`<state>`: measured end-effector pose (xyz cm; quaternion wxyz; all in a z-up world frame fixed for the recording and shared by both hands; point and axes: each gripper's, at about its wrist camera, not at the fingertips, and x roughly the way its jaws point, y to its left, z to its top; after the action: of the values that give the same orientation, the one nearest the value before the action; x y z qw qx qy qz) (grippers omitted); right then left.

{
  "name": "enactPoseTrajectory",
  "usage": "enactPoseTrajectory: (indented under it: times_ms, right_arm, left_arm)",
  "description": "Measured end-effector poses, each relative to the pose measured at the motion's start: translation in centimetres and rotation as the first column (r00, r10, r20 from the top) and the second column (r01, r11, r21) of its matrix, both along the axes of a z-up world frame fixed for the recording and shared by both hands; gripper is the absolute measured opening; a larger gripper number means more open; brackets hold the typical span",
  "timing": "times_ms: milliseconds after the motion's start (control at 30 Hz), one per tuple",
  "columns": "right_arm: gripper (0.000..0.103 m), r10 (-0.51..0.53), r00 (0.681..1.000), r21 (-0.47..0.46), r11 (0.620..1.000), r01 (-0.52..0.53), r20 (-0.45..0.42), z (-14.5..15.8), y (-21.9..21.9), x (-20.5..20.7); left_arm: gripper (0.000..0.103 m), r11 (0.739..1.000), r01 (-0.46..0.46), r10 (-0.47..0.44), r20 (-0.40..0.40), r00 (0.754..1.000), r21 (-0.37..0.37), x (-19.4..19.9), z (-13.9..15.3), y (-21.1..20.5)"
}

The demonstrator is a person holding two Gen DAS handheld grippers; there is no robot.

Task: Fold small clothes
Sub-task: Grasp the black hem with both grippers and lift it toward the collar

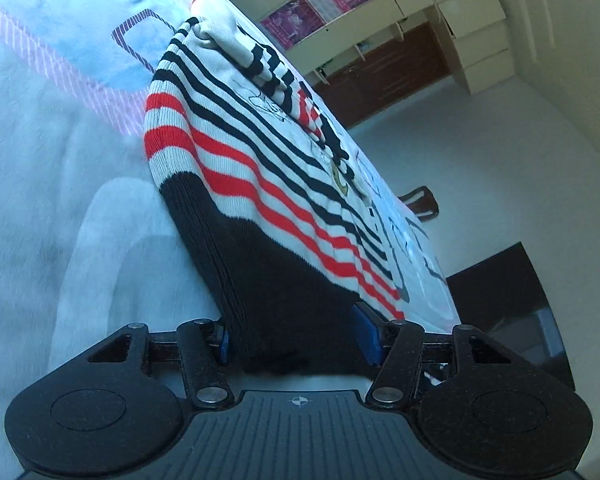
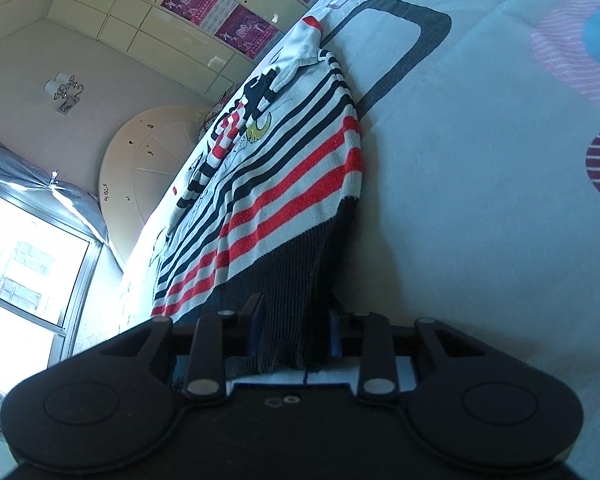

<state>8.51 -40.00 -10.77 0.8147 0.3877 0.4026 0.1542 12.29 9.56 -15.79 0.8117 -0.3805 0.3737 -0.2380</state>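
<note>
Left wrist view: the left gripper (image 1: 300, 340) pinches the black ribbed hem of a small striped sweater (image 1: 236, 152), the dark knit bunched between its two blue-padded fingers (image 1: 368, 332). From the clamped hem the garment runs away from the camera across the bedsheet (image 1: 40, 140), a pale blue cloth printed with rounded rectangles in pink, purple and dark outline. Above the black hem come red-and-white bands, then narrow black-and-white stripes; a striped sleeve (image 1: 276, 68) lies folded across the chest, ending in a white cuff with a red tip at the far end. Beyond the bed edge stand cream cabinets (image 1: 440, 12) bearing magenta posters (image 1: 292, 20). Right wrist view: the right gripper (image 2: 296, 332) likewise grips the hem at the garment's other corner, the dark fabric hanging between its closed fingers (image 2: 256, 320). The sweater lies on the sheet along the bed's edge, its hem raised off the surface at both pinched corners. A bright window (image 2: 24, 264) occupies the lower left of this view.
</note>
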Motion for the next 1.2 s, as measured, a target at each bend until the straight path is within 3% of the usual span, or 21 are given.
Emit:
enactPoseTrajectory:
  times_ms: [167,333,400,433,500,600,800,900,967,1200]
  right_arm:
    - [0.03,-0.006,1.0,0.013,1.0,0.007,-0.008,-0.3,-0.2,0.0]
    - [0.032,-0.003,1.0,0.014,1.0,0.003,-0.009,-0.1,0.1,1.1]
    - [0.03,0.004,1.0,0.005,1.0,-0.004,-0.008,0.0,0.4,1.4]
    - [0.023,0.011,1.0,0.001,1.0,-0.011,-0.01,0.0,0.5,1.5]
    - [0.009,0.032,0.999,-0.04,0.999,-0.033,-0.011,0.0,1.0,1.6]
    - [0.008,0.046,0.999,-0.109,0.993,-0.047,-0.008,0.1,1.8,1.5]
    - [0.007,0.053,0.994,-0.193,0.981,-0.034,0.096,2.9,1.7,0.0]
    - [0.007,0.054,0.997,-0.223,0.974,-0.041,0.05,2.1,0.9,0.2]
    - [0.006,0.06,0.998,-0.234,0.971,-0.054,0.016,1.0,1.1,0.4]
    - [0.007,0.057,0.997,-0.293,0.955,-0.042,0.042,2.3,2.0,0.3]
  left_arm:
    - [0.057,0.986,-0.125,0.125,-0.006,0.992,-0.114,-0.3,-1.1,2.0]
    - [0.057,0.978,-0.19,0.189,-0.025,0.982,-0.081,1.9,-0.9,2.4]
    - [0.04,0.984,-0.176,0.177,-0.027,0.984,0.04,2.4,-0.2,1.5]
    - [0.035,0.981,-0.174,0.177,-0.029,0.984,0.081,2.4,-0.1,1.3]
    - [0.008,0.971,-0.19,0.198,-0.047,0.979,0.146,2.4,0.0,1.4]
    - [0.007,0.97,-0.193,0.202,-0.043,0.979,0.15,2.0,-0.4,2.2]
    - [0.005,0.951,-0.213,0.201,0.072,0.977,0.225,0.3,2.1,2.7]
    - [0.005,0.931,-0.177,0.174,0.036,0.984,0.319,0.6,1.2,3.1]
    - [0.005,0.933,-0.171,0.169,0.034,0.985,0.317,0.8,0.5,3.3]
    - [0.005,0.913,-0.168,0.159,0.056,0.986,0.372,0.9,1.3,2.5]
